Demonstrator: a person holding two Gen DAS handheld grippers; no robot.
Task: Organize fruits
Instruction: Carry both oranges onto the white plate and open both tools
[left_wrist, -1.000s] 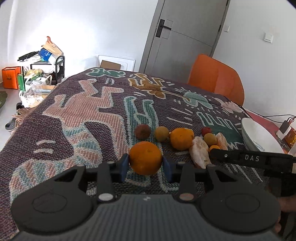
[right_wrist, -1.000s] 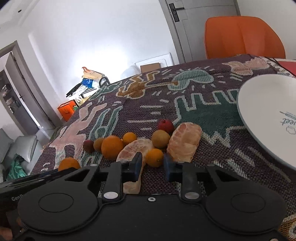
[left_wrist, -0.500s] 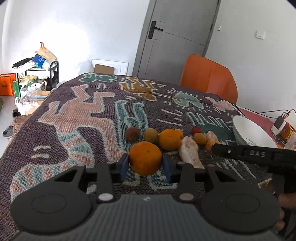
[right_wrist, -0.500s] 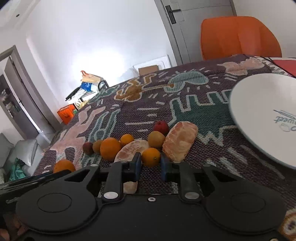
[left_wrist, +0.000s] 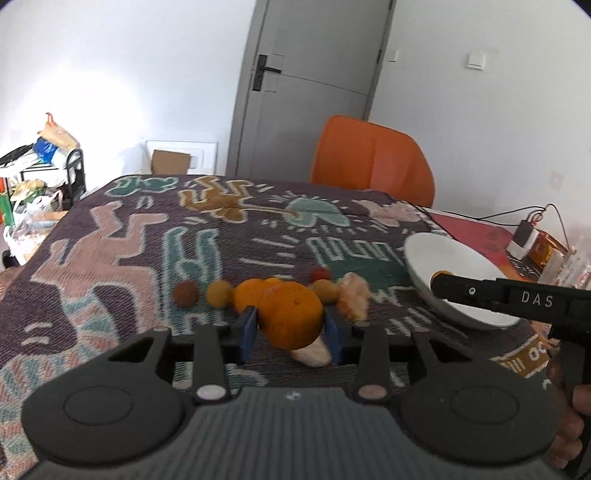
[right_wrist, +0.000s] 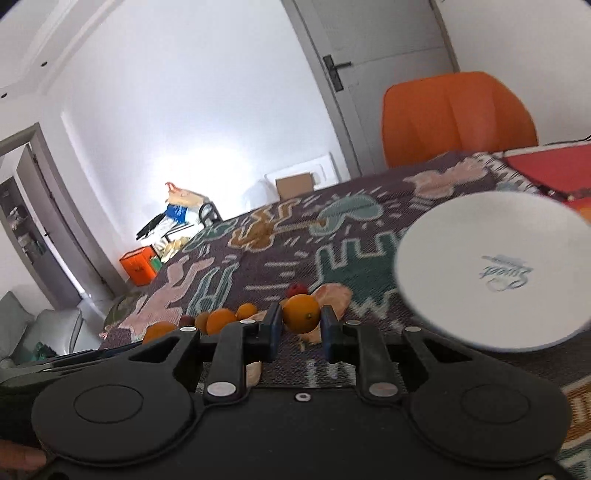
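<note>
Two fruits are up so far: left tongs (left_wrist: 290, 334) clamp a big round orange (left_wrist: 290, 319), right tongs (right_wrist: 298, 330) pinch a small orange citrus (right_wrist: 301, 313). White ceramic bowl (right_wrist: 461, 295) on the desk looks empty; the rest sit in a row on the patterned woven cloth (left_wrist: 129, 251).

Plain white walls (left_wrist: 147, 74) close the room, washed by a bright glare on the left side. A grey panelled door with a dark lever handle (left_wrist: 306, 96) stands shut behind a moulded orange plastic chair (left_wrist: 373, 162). A black wire rack heaped with bags (left_wrist: 44, 170) sits by the wall, near a flat brown cardboard box (left_wrist: 170, 162) and a bright orange box on the floor (right_wrist: 139, 265).
</note>
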